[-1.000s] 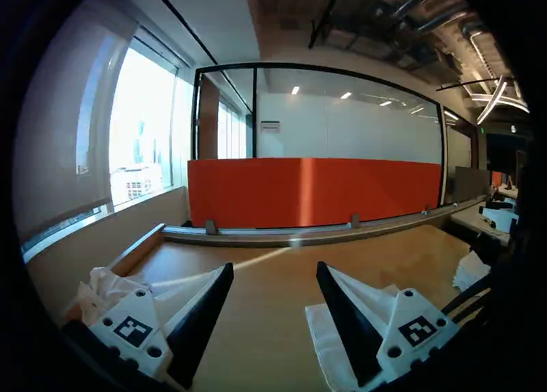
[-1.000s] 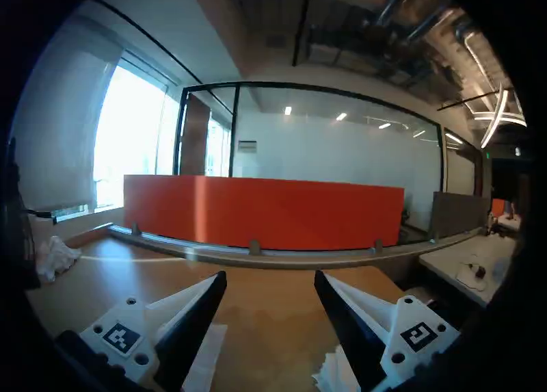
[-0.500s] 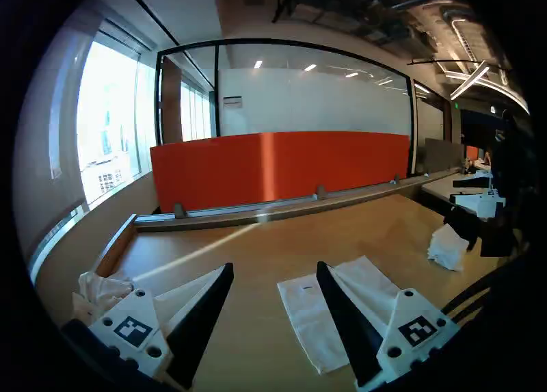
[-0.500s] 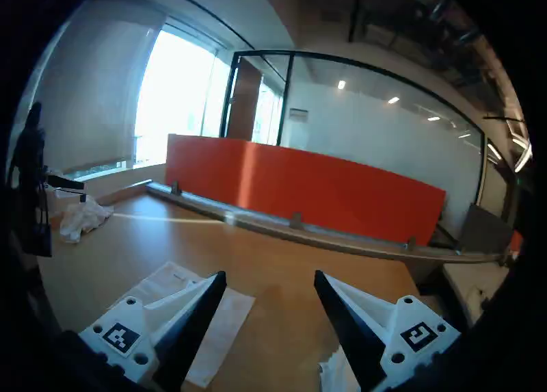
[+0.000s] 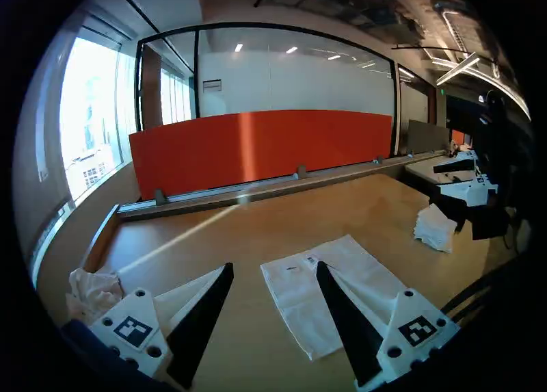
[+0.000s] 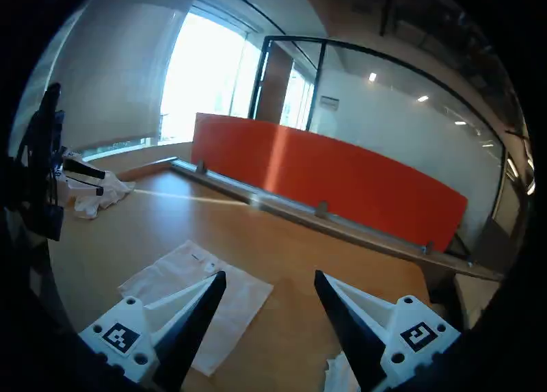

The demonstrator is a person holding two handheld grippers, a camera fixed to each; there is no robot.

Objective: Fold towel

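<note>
Hovering over the wooden table (image 5: pixel 273 221), the left gripper (image 5: pixel 273 265) holds its fingers wide apart, empty. The white towel (image 5: pixel 294 296) lies flat just ahead, partly behind its right finger. The right gripper (image 6: pixel 270 274) gapes empty too, the towel ahead-left of it. A crumpled cloth (image 5: pixel 92 293) sits left of the left gripper.
</note>
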